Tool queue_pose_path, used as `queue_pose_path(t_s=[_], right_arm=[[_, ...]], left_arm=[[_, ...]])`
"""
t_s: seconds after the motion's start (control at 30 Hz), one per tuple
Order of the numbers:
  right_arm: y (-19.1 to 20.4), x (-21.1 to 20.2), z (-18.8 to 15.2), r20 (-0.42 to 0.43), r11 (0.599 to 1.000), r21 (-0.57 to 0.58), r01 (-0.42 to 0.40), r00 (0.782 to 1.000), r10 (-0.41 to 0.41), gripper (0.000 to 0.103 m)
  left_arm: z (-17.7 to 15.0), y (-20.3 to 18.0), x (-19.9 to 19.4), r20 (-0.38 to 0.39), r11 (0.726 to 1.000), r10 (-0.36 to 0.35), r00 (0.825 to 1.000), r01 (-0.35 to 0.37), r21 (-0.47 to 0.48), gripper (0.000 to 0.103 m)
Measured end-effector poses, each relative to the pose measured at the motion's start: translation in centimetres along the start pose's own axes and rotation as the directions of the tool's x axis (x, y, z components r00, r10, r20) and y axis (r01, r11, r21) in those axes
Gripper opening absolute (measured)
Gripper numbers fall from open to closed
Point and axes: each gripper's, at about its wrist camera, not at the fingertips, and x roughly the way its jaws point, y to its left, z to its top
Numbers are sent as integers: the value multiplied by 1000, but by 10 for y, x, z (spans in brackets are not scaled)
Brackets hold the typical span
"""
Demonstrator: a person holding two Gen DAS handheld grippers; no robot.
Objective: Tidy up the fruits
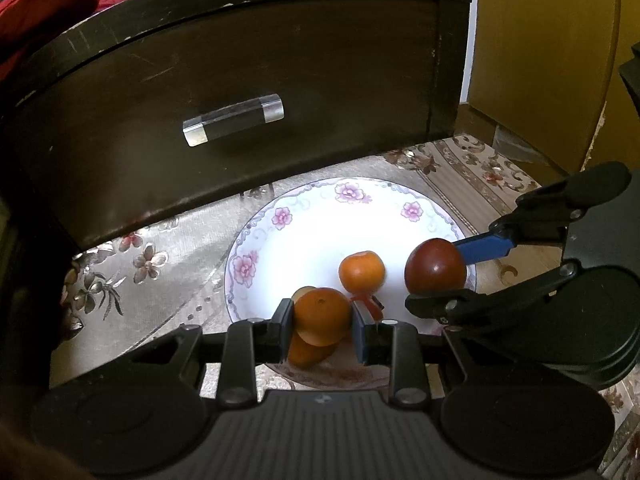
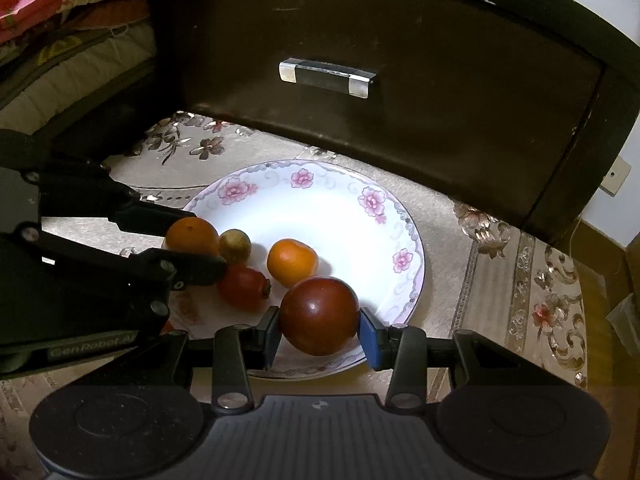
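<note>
Claws clamped: left claw [image 1: 322,326] on orange [image 1: 322,310], right claw [image 2: 319,338] on plum [image 2: 319,314]. Lower both gently onto plate's [image 2: 404,236] 6 o'clock.

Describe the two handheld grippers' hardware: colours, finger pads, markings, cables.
Both are alike: the left gripper and right gripper have black linkage arms with silver screw heads, a ribbed dark-grey body flanked by two round black discs, and a small logo on the ribbing. On each, one finger pad is blue; the other looks dark. Pale lettering on the left gripper's side reads "GenRobot". No cables or sleeves visible.
</note>
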Motion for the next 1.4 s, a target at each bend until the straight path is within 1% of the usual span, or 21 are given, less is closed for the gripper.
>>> queue_pose_path(t_s=[0.37,0.8,0.97,1.17,1.4], right_arm=[[-3,1,1,10,1000,1,15,1000,-15,38],[-4,0,0,18,1000,19,19,1000,-20,39],[-5,-3,0,34,999,24,40,999,-40,46],[-7,-6,0,44,999,34,42,998,-43,46],[-8,-8,-1,57,998,42,44,997,-46,49]], left_arm=[[-1,1,0,1,1000,5,1000,-5,-16,37],[-2,6,2,8,998,0,1000,1,-62,40],[-1,7,2,16,997,-2,1000,3,-76,40],[-2,6,2,24,997,2,1000,0,-76,40],[-1,7,-1,42,996,-5,999,9,-93,40]])
